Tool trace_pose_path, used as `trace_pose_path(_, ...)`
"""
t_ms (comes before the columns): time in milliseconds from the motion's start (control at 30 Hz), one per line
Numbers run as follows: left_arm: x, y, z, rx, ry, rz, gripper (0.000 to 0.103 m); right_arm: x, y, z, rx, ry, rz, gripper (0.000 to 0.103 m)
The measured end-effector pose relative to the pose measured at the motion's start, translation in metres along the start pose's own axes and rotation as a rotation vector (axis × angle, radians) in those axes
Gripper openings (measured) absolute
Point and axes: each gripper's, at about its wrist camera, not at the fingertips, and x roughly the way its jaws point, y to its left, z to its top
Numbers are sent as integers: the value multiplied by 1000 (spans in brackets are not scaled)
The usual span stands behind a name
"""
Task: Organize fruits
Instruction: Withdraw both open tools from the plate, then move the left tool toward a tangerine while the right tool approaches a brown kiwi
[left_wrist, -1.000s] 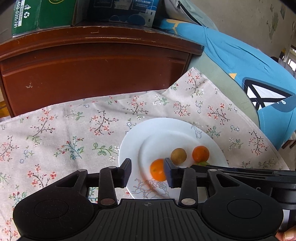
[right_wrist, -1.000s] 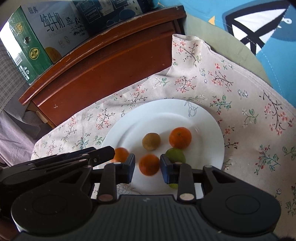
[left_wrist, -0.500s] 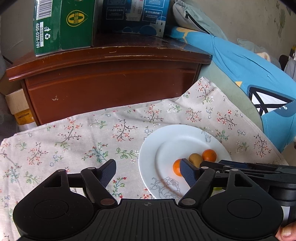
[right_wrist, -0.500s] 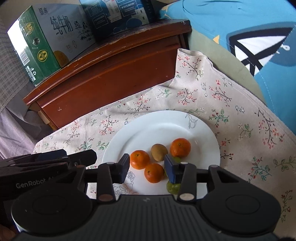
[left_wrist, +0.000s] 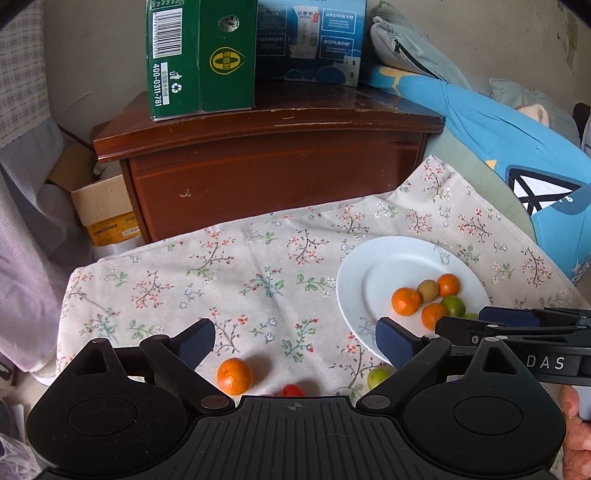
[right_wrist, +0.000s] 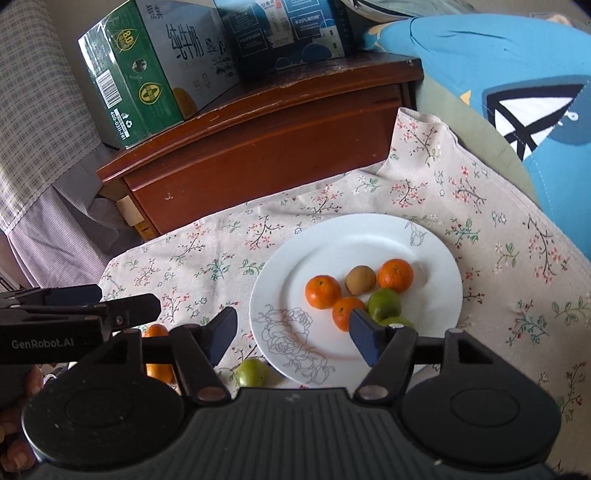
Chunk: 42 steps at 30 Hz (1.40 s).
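A white plate (right_wrist: 436, 236) on the floral cloth holds three oranges (right_wrist: 322, 291), a brown kiwi (right_wrist: 360, 280) and green fruits (right_wrist: 384, 303). The plate also shows in the left wrist view (left_wrist: 351, 291). Loose on the cloth lie an orange (left_wrist: 234, 375), a small red fruit (left_wrist: 291, 389) and a green fruit (left_wrist: 378, 376), which also shows in the right wrist view (right_wrist: 252, 372). My left gripper (left_wrist: 295, 341) is open and empty above the loose fruits. My right gripper (right_wrist: 293, 330) is open and empty over the plate's near edge.
A dark wooden cabinet (left_wrist: 273, 166) stands behind the cloth, with a green carton (left_wrist: 199, 55) and a blue carton (left_wrist: 310, 40) on top. A blue pillow (right_wrist: 498, 74) lies at the right. A cardboard box (left_wrist: 103, 210) sits at the left.
Both grippers have pulled back and up from the plate and opened wide. The oranges they held between their fingers now lie on the plate. Loose fruits on the cloth have come into view.
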Motion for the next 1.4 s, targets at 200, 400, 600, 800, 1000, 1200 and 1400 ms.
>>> trace_pose_path(200, -12, 9, -15, 24, 19, 26, 96, -12, 4, -17, 22, 10, 8, 77)
trace_pose_path(400, -16, 21, -31, -5, 59, 51, 96, -16, 9, -33, 33, 28, 30, 77)
trace_pose_path(600, -14, 34, -50, -48, 117, 62, 96, -14, 17, -45, -7, 57, 41, 81)
trace_pose_path(800, -14, 45, -57, -77, 130, 116, 96, -12, 31, -53, -93, 59, 53, 81)
trace_pose_path(1000, -9, 57, -56, -121, 138, 144, 96, -3, 43, -62, -177, 60, 56, 78)
trace_pose_path(1200, -4, 60, -56, -140, 130, 151, 96, 7, 51, -69, -246, 60, 70, 60)
trace_pose_path(1400, 0, 55, -56, -129, 122, 142, 95, 16, 58, -75, -313, 73, 85, 42)
